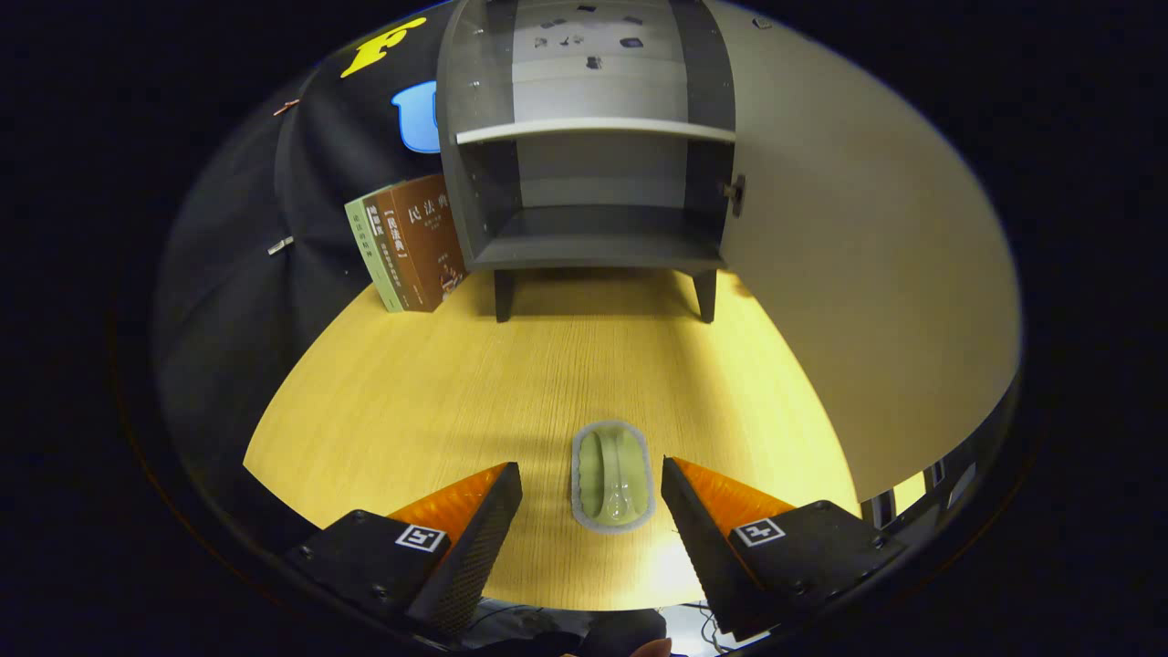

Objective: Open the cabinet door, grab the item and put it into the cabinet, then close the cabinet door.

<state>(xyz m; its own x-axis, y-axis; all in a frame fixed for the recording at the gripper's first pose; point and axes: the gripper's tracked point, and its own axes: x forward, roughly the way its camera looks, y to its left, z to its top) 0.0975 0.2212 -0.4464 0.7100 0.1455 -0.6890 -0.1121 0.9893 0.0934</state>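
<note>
I have the gripper [591,479] wide open, gripping nothing; the green packet [612,475] lies between its fingers, the open cabinet [593,239] well beyond.

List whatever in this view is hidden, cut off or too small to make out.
- Small dark marks on the cabinet back wall above the shelf: too small to identify.
- Item between the open fingers of the gripper: clear packaging and glare blur what it holds.
- Books leaning beside the cabinet: partly hidden by its side wall.
</note>
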